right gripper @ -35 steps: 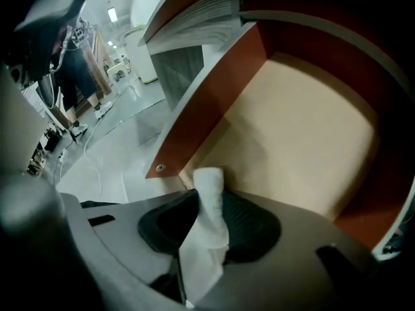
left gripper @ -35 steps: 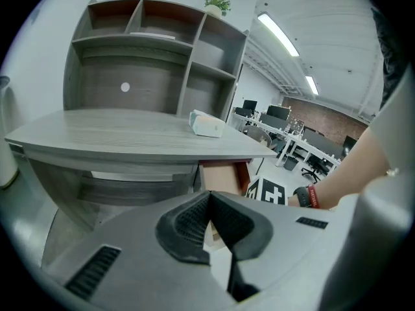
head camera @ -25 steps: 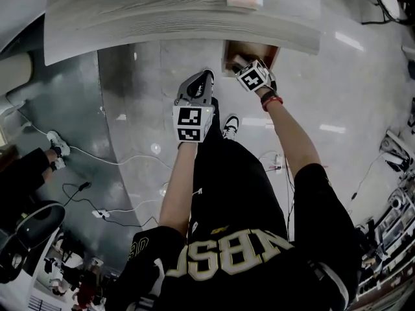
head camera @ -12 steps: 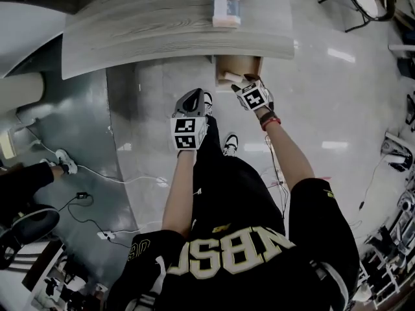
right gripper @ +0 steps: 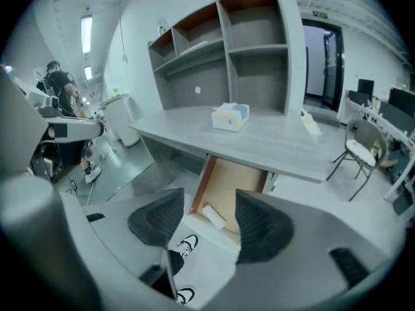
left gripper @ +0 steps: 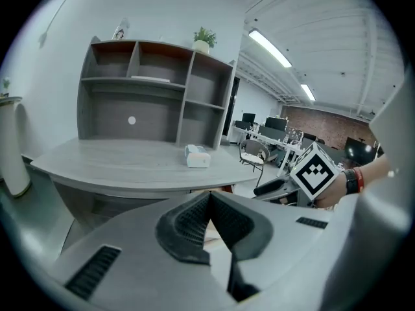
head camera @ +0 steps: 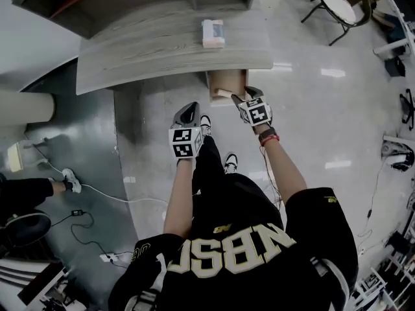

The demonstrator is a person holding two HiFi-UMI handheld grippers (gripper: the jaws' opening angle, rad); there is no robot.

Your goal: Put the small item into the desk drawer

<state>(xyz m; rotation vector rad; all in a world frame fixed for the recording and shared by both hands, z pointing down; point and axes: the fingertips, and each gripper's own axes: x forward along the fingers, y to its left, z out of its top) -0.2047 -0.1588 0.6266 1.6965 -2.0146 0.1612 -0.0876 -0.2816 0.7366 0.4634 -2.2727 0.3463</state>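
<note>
The small white item [right gripper: 214, 216] lies in the open wooden drawer [right gripper: 198, 188], close to its front wall. From the head view it shows as a pale block [head camera: 224, 94] in the drawer [head camera: 214, 83] under the grey desk [head camera: 149, 50]. My right gripper [right gripper: 209, 205] hovers just in front of and above the drawer, its jaws wide but closing a little, nothing between them. In the head view the right gripper [head camera: 242, 96] sits at the drawer's front right corner. My left gripper [left gripper: 209, 203] is shut and empty, held left of the drawer [head camera: 189, 111].
A tissue box [head camera: 213, 33] stands on the desk, with a shelf unit [right gripper: 220, 50] behind it. A chair [right gripper: 360, 151] stands to the right. Cables [head camera: 97, 193] run over the floor on the left, near a seated person's leg [head camera: 32, 190].
The right gripper has let go of the small item and drawn back from the drawer. The item stays in the drawer. The head view has pulled away from the desk.
</note>
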